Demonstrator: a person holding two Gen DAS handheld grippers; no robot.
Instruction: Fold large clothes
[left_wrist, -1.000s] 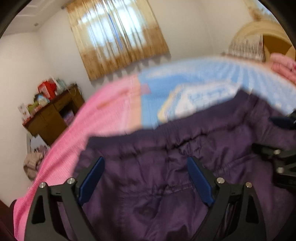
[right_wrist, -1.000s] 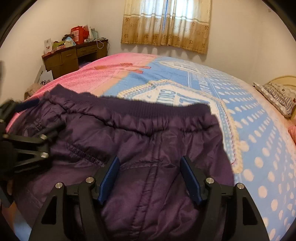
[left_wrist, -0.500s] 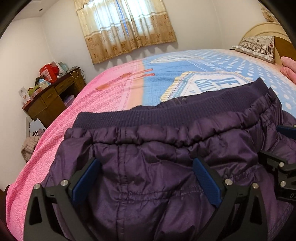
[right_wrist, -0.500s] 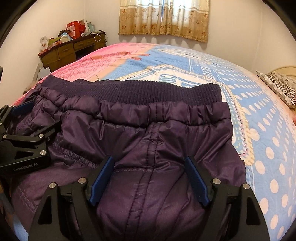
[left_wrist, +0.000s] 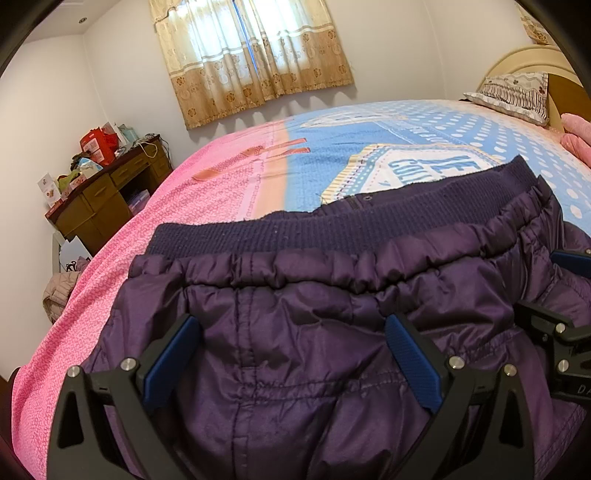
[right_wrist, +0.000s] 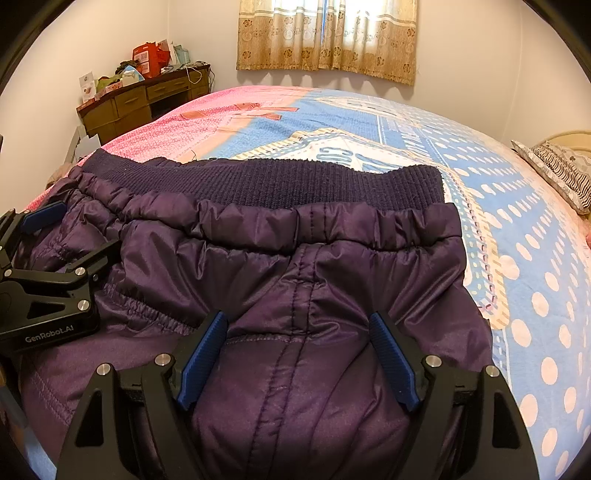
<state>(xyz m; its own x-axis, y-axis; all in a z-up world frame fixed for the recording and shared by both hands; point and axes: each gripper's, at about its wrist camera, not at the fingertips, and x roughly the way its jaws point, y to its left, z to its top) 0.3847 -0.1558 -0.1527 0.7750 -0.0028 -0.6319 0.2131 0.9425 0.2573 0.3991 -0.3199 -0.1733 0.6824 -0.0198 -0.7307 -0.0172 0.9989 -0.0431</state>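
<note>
A dark purple padded garment (left_wrist: 332, 295) with a gathered elastic band and a ribbed knit hem lies on the bed; it also shows in the right wrist view (right_wrist: 295, 258). My left gripper (left_wrist: 291, 354) is open, its blue pads wide apart over the purple fabric, holding nothing. My right gripper (right_wrist: 297, 354) is open as well, over the garment's centre seam. Each gripper shows at the edge of the other's view: the right one (left_wrist: 554, 332) and the left one (right_wrist: 55, 273), both resting by the fabric.
The bed has a pink and blue dotted cover (right_wrist: 517, 240). A wooden desk (left_wrist: 107, 199) with clutter stands by the far left wall. A patterned pillow (left_wrist: 513, 92) and headboard are at the far right. A curtained window (right_wrist: 328, 37) is behind.
Both grippers came down closer over the garment, which now lies settled and flat on the bed. Both stay open throughout.
</note>
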